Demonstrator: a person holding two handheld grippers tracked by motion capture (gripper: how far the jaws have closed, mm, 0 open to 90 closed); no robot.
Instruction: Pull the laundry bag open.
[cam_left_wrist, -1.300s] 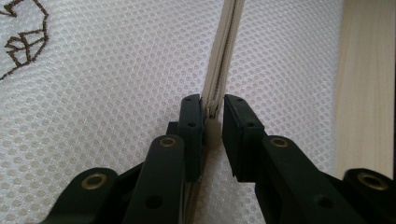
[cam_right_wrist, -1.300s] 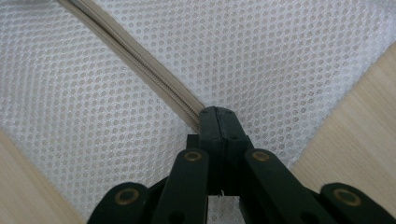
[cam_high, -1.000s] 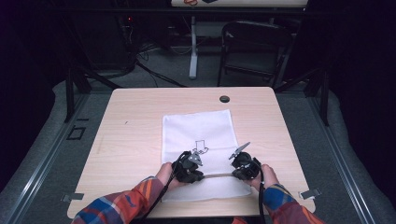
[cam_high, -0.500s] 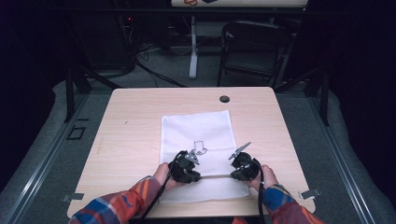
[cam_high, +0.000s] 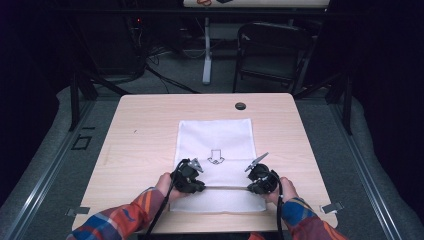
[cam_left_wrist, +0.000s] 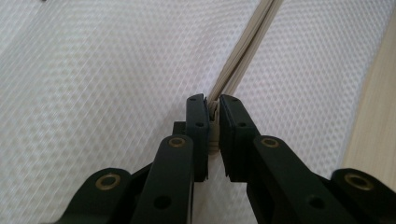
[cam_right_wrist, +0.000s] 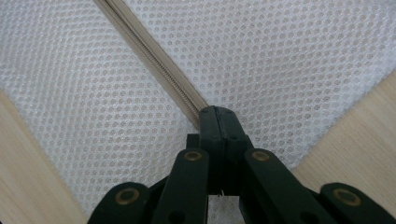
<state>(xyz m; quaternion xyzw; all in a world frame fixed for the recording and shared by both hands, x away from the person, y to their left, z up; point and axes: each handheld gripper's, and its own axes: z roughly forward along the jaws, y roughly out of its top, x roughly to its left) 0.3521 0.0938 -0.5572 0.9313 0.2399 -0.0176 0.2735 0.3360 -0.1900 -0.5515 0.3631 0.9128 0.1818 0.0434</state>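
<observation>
A: Item one, mesh bag (cam_high: 215, 145): white, lying flat on the wooden surface (cam_high: 145, 130), an arrow mark (cam_high: 216, 156) printed near its middle. What is running across the near end?

B: Item two, zipper (cam_high: 226, 188): a beige strip crossing the bag near its closest edge, stretching between the two grippers. The left gripper (cam_left_wrist: 212, 105) is pinching it, jaws nearly closed with the beige tape showing in the narrow gap. The right gripper (cam_right_wrist: 218, 114) is clamping the other end, jaws pressed together at the strip's tip.

A: Is the slider itself showing?

B: Not clearly; what sits inside either pinch is too hidden to name. In the right gripper view the teeth (cam_right_wrist: 163, 70) are looking meshed along the strip.

A: Handling note for this step?

B: One gripper should be anchoring the bag end while the other is drawing along the zipper line, low and straight, keeping the strip taut. Lifting or pulling off-axis is likely to bunch the soft mesh and jam the track.
</observation>
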